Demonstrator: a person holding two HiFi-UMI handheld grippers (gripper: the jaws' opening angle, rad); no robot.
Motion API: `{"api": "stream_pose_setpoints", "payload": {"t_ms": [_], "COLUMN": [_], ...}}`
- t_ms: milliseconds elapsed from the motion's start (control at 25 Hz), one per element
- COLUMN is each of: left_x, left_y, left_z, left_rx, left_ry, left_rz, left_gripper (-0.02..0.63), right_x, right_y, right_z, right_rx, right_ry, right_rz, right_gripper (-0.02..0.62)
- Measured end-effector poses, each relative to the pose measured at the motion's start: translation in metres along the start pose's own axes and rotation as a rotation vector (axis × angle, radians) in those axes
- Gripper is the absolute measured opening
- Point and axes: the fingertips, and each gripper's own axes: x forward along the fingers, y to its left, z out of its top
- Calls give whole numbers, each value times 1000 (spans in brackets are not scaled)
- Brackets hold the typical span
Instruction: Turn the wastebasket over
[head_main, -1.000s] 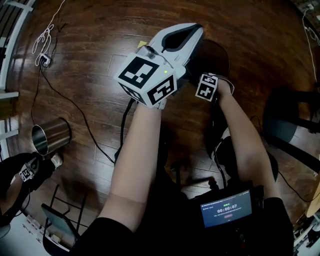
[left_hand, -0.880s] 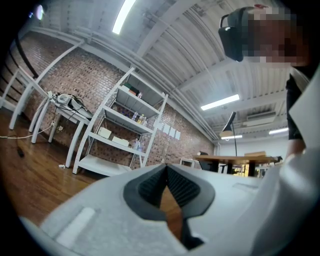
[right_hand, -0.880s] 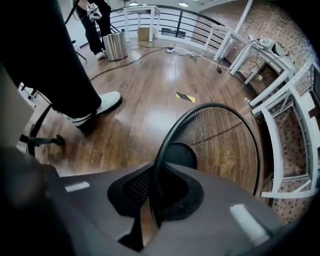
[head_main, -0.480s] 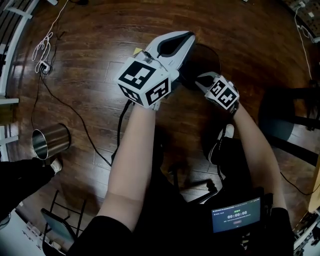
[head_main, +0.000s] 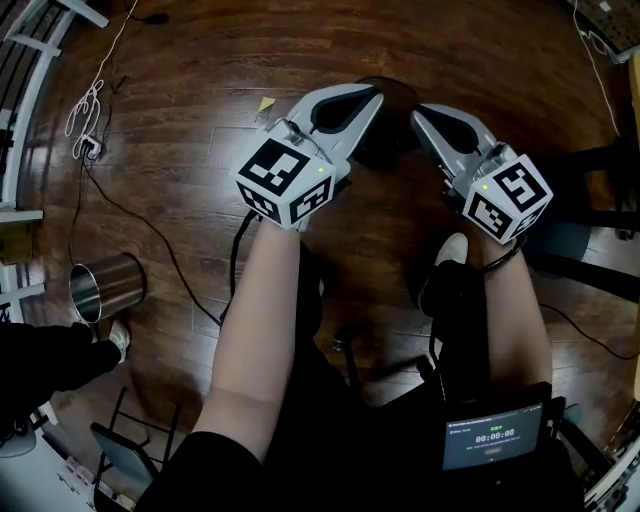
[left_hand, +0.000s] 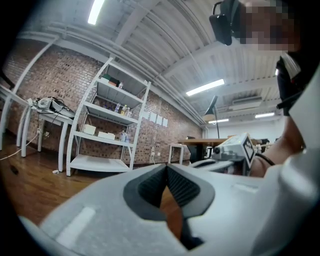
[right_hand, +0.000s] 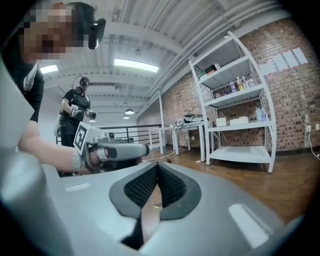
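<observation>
Both grippers are held up level, side by side above the dark wood floor, and neither touches a wastebasket. My left gripper (head_main: 372, 95) (left_hand: 166, 167) has its jaws shut on nothing. To its right my right gripper (head_main: 420, 112) (right_hand: 157, 165) is shut too, with nothing in it. Between and below their tips a dark round thing (head_main: 400, 135) sits on the floor, mostly hidden; I cannot tell what it is. A shiny steel wastebasket (head_main: 105, 285) lies far off at the left edge, its open mouth turned left.
Cables (head_main: 95, 85) trail over the floor at upper left. A person's dark sleeve and shoe (head_main: 60, 355) are beside the steel wastebasket. A black chair (head_main: 580, 235) stands at right. White shelves (left_hand: 107, 125) line the brick wall. Another person (right_hand: 75, 112) stands beyond.
My right gripper has risen from low near the floor to level with the left one and rolled over. My left gripper has drifted slightly to the right.
</observation>
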Motion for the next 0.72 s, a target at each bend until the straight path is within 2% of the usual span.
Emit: {"api": "stream_pose_setpoints", "payload": {"t_ms": [160,360,440,600,720], "left_x": [2,-10,-14,-21,-22], "left_y": [-19,-38,-47,-55,-60], "left_z": [-5,-19,-20,-19,-33], "left_rx": [-6,3,13,-8,10], "left_ry": [0,19,25,-14,18], "left_rz": [-6,-1,-4,8,25], "left_gripper": [2,2,2,2,2], "right_x": [-22,-17,-17,-26,-32], "right_y": [5,20,22,22,28], "right_z": [8,-16,-19,-20,-19], "right_rx": [-12,-25,-24,1,-12], "right_ry": [-96,-89,-94,-124,-139], "right_rz": [-52,-7,2,-9,7], "right_gripper": [9,9,10,9,9]}}
